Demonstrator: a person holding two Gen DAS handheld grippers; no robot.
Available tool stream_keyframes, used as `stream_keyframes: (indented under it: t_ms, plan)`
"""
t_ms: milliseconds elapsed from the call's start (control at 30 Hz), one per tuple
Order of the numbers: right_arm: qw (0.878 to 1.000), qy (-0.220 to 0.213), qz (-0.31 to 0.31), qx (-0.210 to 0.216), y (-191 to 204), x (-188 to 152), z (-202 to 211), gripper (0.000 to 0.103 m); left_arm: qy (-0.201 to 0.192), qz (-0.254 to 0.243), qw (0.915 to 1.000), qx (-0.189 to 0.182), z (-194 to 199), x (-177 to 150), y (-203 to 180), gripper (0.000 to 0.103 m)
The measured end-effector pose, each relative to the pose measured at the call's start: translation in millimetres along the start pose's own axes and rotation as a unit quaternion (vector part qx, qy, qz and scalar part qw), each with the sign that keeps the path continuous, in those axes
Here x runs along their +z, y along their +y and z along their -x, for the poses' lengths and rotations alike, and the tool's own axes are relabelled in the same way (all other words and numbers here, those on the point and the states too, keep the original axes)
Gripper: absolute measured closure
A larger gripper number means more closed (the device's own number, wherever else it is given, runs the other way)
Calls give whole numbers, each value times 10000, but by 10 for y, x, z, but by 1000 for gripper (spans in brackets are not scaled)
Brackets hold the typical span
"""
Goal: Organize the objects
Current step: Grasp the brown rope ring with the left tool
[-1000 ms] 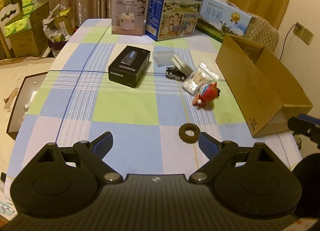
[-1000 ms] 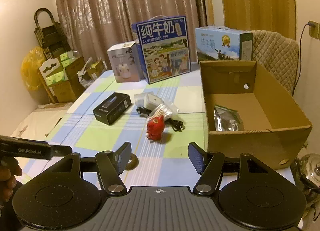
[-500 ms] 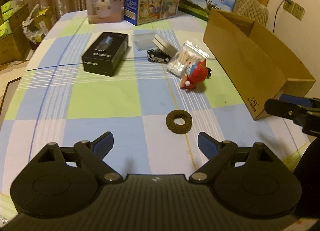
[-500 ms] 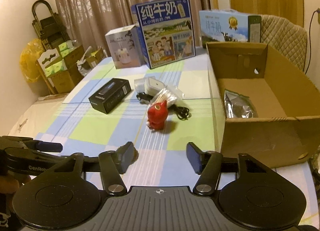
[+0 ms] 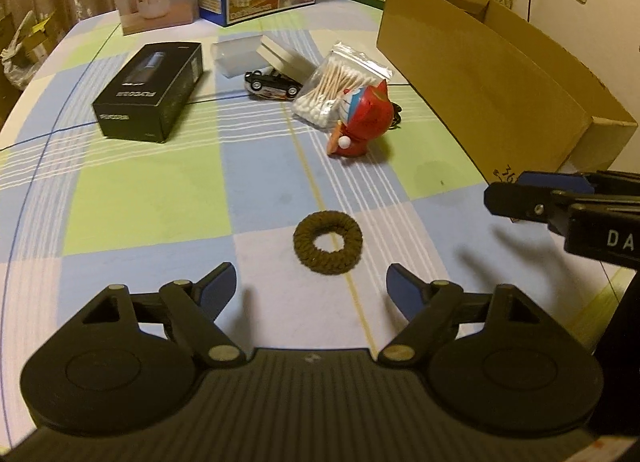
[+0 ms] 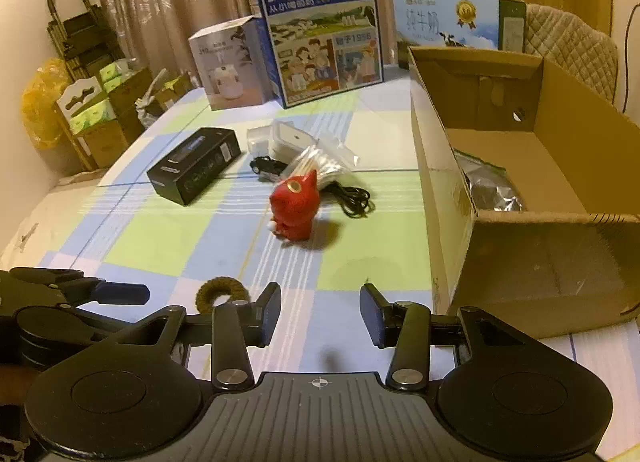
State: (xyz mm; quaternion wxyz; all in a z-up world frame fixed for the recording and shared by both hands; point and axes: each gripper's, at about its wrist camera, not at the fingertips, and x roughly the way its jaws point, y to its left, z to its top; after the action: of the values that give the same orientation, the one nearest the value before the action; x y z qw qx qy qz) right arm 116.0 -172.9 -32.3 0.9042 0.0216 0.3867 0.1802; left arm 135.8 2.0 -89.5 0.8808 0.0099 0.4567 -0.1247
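Table point(image 5: 152, 197): checked blue, green and white cloth; carries everything below.
Cardboard box point(image 6: 532, 246): open top, on the table's right side, long axis running away from the cameras; a silvery bag point(image 6: 486, 191) lies inside.
Milk cartons point(image 6: 320, 29): upright at the far edge, printed faces toward the cameras.
Black box point(image 5: 150, 89): flat, long axis running diagonally away, far left of centre.
Red figurine point(image 5: 362, 119): tilted, near the box's left wall; touching or just in front of a cotton-swab bag point(image 5: 340, 85).
Toy car point(image 5: 272, 85): just left of the swab bag, side-on.
Black cable point(image 6: 352, 197): coiled right of the figurine.
Brown ring point(image 5: 328, 242): flat on the cloth, hole up, no long axis; just ahead of the left gripper, slightly right of its midline, apart from both fingers.
Left gripper point(image 5: 310, 288): jaws spread wide, nothing between them.
Right gripper point(image 6: 320, 314): jaws apart, nothing held; figurine straight ahead, well apart; ring lies off its left finger.
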Motion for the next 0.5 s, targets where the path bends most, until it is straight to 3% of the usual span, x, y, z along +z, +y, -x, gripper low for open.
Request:
stream_keyframes:
  t_ms: [333, 500]
  plan:
    - [9999, 27, -107, -35, -34, -1, -100, 61, -14, -270, 9994, -201, -245, 50, -30, 41]
    - [9999, 94, -82, -44, -23, -13, -137, 61, -38, -487, 9987, -160, -335, 101, -64, 60]
